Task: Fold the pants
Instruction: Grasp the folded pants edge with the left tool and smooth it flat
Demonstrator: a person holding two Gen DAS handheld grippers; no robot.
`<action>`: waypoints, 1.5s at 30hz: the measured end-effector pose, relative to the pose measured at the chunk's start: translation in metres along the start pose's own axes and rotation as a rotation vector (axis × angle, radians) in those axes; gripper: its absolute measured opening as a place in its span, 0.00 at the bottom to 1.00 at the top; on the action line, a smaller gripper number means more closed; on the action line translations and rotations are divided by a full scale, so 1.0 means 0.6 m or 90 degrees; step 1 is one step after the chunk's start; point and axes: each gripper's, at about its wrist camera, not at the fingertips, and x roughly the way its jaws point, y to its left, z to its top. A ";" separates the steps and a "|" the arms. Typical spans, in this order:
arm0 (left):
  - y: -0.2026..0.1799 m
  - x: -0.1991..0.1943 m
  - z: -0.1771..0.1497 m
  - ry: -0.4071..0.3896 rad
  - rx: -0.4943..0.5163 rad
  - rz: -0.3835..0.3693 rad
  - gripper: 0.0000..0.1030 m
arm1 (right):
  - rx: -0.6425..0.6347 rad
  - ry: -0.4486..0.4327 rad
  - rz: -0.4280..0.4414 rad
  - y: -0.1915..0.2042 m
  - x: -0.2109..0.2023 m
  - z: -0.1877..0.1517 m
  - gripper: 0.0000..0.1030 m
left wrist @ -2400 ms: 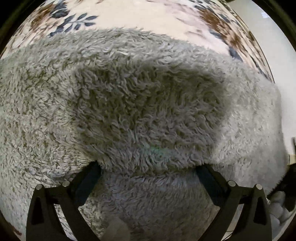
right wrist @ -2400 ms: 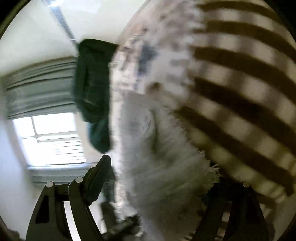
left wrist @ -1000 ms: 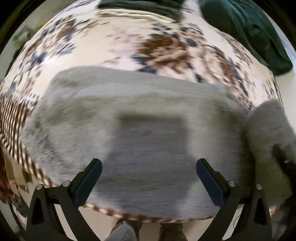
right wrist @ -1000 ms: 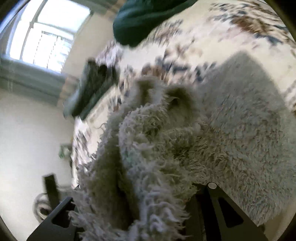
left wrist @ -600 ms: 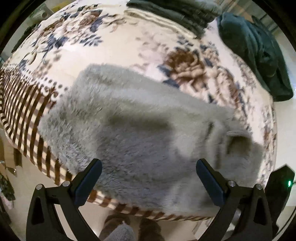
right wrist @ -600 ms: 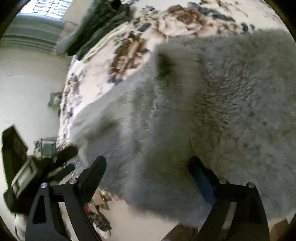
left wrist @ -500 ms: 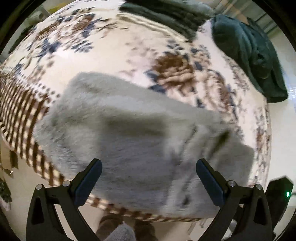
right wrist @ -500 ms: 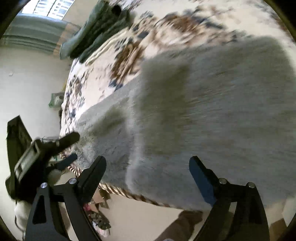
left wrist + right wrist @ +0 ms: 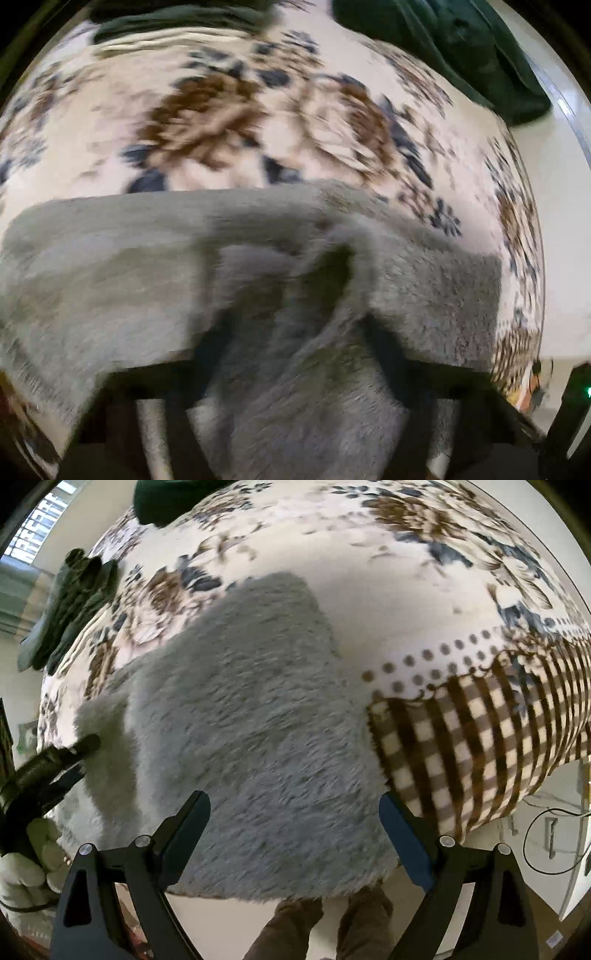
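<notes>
The grey fleece pants (image 9: pixel 243 716) lie folded across the near edge of a bed covered by a floral blanket (image 9: pixel 258 122), their fuzzy edge hanging just over the blanket's checked border (image 9: pixel 461 746). The left gripper (image 9: pixel 295 325) is closing its jaws on a raised fold of the pants, and the fleece bunches up between its dark fingers. The right gripper (image 9: pixel 293 823) hovers above the pants with jaws spread wide and nothing between them. Dark green clothes (image 9: pixel 461 48) sit at the far side of the blanket. A gloved hand (image 9: pixel 22 871) holds the left gripper's handle.
</notes>
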 end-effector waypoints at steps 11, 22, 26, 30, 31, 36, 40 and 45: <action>0.111 -0.036 -0.024 -0.017 -0.155 -0.060 0.03 | 0.028 0.022 -0.009 -0.003 0.040 0.020 0.92; 0.137 -0.090 -0.058 -0.015 -0.191 -0.139 0.31 | 0.039 0.046 0.021 -0.013 0.007 0.000 0.92; 0.117 -0.068 -0.107 0.062 -0.175 -0.148 0.36 | 0.028 0.060 0.027 0.002 0.008 -0.015 0.92; 0.092 -0.029 -0.146 0.103 -0.131 -0.113 0.32 | 0.017 0.065 0.020 0.020 0.019 -0.020 0.92; 0.090 -0.028 -0.156 0.085 -0.120 -0.108 0.07 | 0.015 0.065 0.018 0.025 0.023 -0.020 0.92; 0.107 -0.074 -0.174 0.003 -0.121 -0.092 0.00 | 0.014 0.062 0.012 0.035 0.029 -0.018 0.92; 0.146 -0.088 -0.183 0.008 -0.143 -0.069 0.00 | 0.013 0.064 0.018 0.038 0.027 -0.021 0.92; 0.170 -0.100 -0.177 0.015 -0.183 -0.093 0.00 | 0.017 0.065 0.019 0.041 0.024 -0.021 0.92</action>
